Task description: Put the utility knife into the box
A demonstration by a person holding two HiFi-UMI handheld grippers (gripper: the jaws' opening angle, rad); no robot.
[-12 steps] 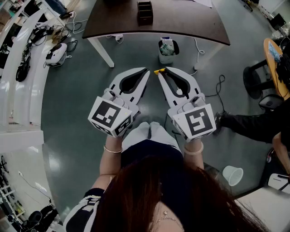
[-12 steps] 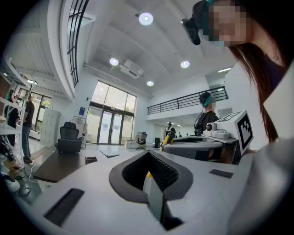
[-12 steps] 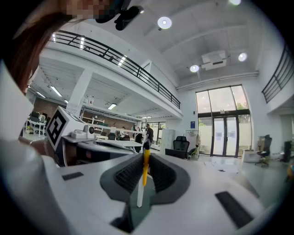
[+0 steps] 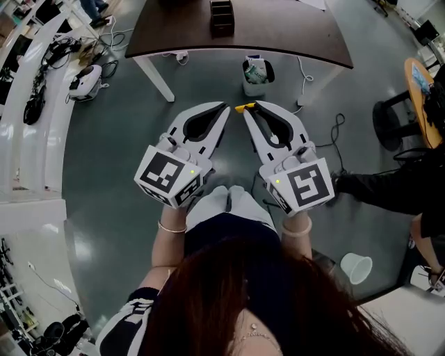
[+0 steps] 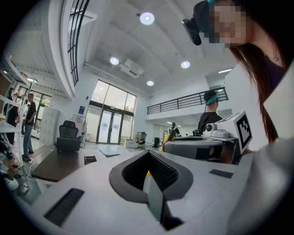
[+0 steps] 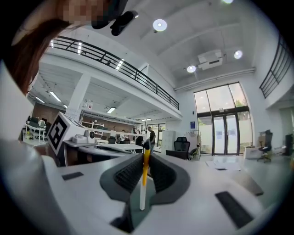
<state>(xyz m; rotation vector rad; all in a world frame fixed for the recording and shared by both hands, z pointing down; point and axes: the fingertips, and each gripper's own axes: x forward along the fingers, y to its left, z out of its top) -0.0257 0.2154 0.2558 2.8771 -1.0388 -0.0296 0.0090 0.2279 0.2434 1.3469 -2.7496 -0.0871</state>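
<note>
1. A person faces a dark brown wooden table (image 4: pixel 292 35) and looks down at two white hand-held grippers, raised side by side above the grey-green floor (image 4: pixel 118 160) on the near side of the table.
2. The right gripper (image 4: pixel 245 108) has its jaws pinched on a slim yellow-and-white utility knife (image 6: pixel 145 170). The knife stands on edge in the seam between the ribbed black pads (image 6: pixel 126 176), and its yellow end pokes out past the tips towards the table.
3. The left gripper (image 4: pixel 223 108) has its jaws pressed together, pad against pad. Its tips sit just beside those of the right gripper, short of the table's near edge.
4. A small black open-topped box with compartments (image 4: pixel 222 18) stands on the table, back from its near edge and well apart from the knife.
5. A small round waste bin stuffed with rubbish (image 4: pixel 256 78) stands on the floor just off the table's near edge, between the table and the gripper tips.
6. A white paper cup (image 4: pixel 357 268) lies on its side on the floor, well away from the table and off to the person's right.
7. A second person's leg in black trousers (image 4: pixel 389 193) stretches across the floor to the right of the grippers, well clear of the table.
</note>
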